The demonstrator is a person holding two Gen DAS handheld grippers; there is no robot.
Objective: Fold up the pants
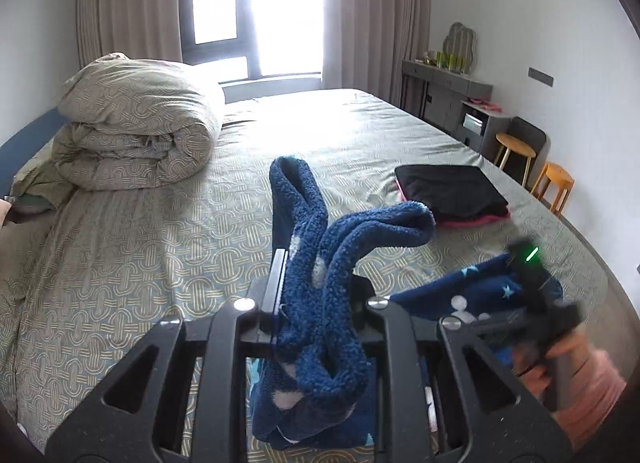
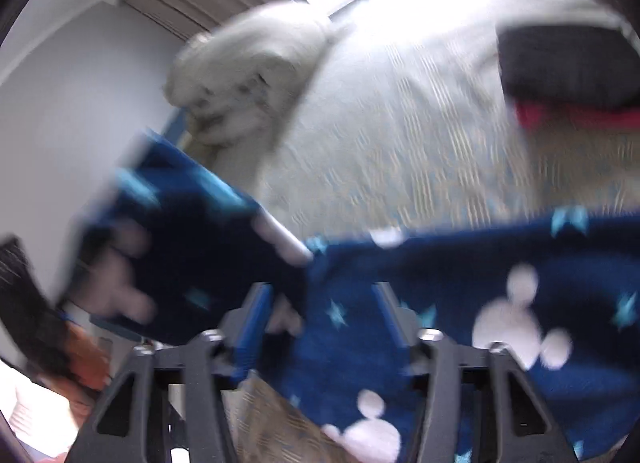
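Note:
The pants (image 1: 304, 223) are dark blue fleece with pale stars and white mouse heads. My left gripper (image 1: 318, 287) is shut on a thick bunch of them, and a looped end stands up above the bed (image 1: 120, 263). At the lower right of that view a hand holds my blurred right gripper (image 1: 524, 263) over another part of the pants. The right wrist view is smeared by motion. There the pants (image 2: 460, 283) stretch across the frame. My right gripper (image 2: 322, 319) stands open with cloth between its fingers, and the left blue pad (image 2: 252, 323) shows bare.
A rolled patterned duvet (image 1: 136, 131) lies at the bed's far left. A folded black garment (image 1: 448, 187) rests on a pink one at the right side. Beyond the bed's right edge stand two wooden stools (image 1: 516, 151) and a grey dresser (image 1: 444, 83).

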